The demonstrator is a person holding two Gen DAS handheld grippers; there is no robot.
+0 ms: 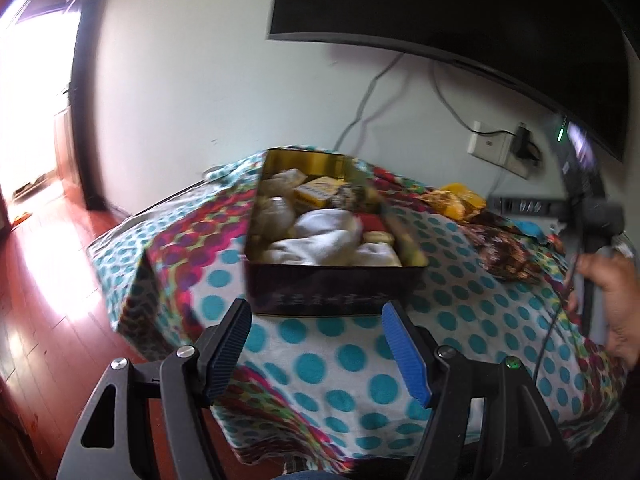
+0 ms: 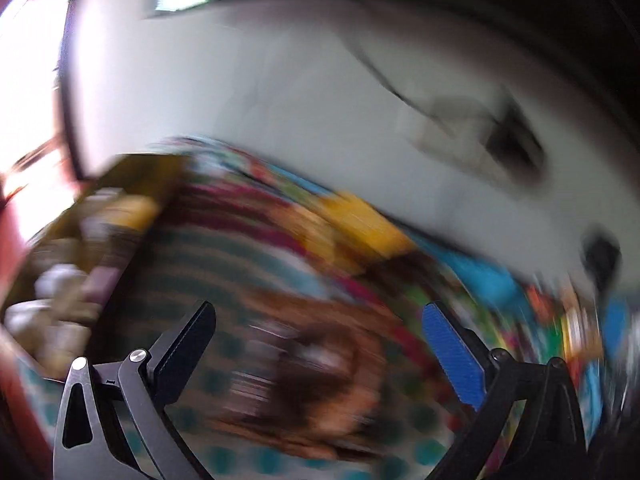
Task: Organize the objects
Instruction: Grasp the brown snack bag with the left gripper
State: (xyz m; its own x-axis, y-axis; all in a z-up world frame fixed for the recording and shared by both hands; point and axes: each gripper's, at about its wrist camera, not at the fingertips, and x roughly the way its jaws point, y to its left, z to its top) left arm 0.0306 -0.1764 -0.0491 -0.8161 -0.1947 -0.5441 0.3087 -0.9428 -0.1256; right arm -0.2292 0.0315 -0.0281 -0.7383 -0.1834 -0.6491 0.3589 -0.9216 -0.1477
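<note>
**White wall, red floor, bright doorway**

A white wall (image 1: 180, 80) fills the back. A dark screen (image 1: 460, 12) hangs on it at upper right, cables (image 1: 360, 108) trailing down to a socket (image 1: 490, 145). The floor (image 1: 52, 300) is glossy red-brown wood. At far left a dark-framed doorway (image 1: 36, 92) glares with daylight that spills across the boards. A table under a dotted cloth (image 1: 320, 344) stands against the wall

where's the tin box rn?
Left wrist view, centre: the tin box sits open on the dotted tablecloth, just ahead of the left gripper, with brown patterned cloth to its right.
</note>
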